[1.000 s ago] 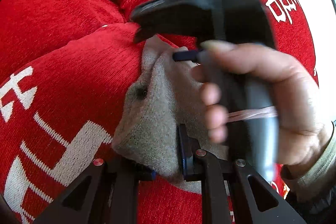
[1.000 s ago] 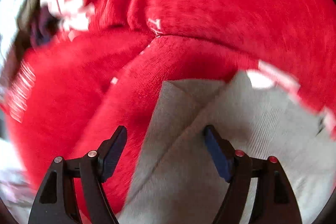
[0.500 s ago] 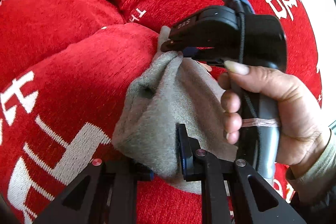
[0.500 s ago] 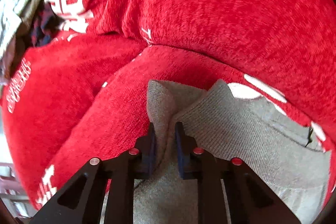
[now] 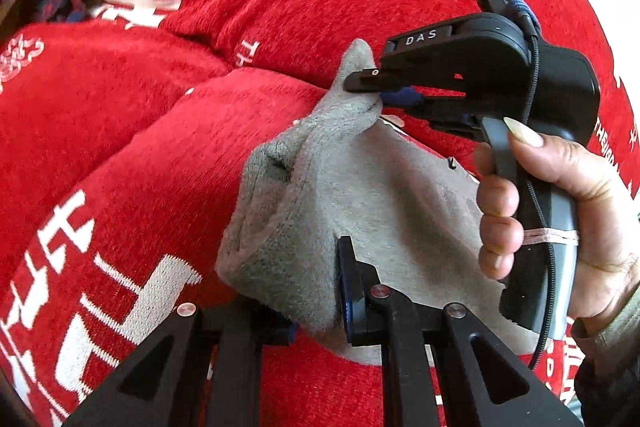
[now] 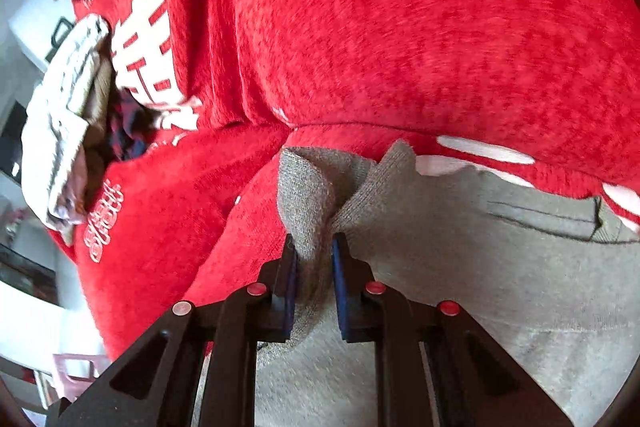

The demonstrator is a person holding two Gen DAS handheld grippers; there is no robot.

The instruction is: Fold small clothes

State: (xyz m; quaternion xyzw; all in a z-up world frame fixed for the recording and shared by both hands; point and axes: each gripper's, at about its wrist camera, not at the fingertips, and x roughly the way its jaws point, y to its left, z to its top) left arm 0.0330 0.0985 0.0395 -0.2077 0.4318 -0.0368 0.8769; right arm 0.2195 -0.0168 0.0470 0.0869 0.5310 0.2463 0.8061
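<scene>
Now lifting grey garment (image 5: 360,195) off red blanket (image 5: 120,155), right gripper (image 6: 314,267) and left gripper (image 5: 316,307) both clamping it; only left-wrist view showing right hand (image 5: 560,203).

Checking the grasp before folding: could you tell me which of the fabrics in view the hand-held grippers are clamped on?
The grey garment. Both the left and right hand-held gripper pinch its edge; the red blanket lies beneath, ungripped.

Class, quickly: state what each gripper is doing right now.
Left gripper: closed on the grey garment.
Right gripper: closed on the same grey garment.
</scene>
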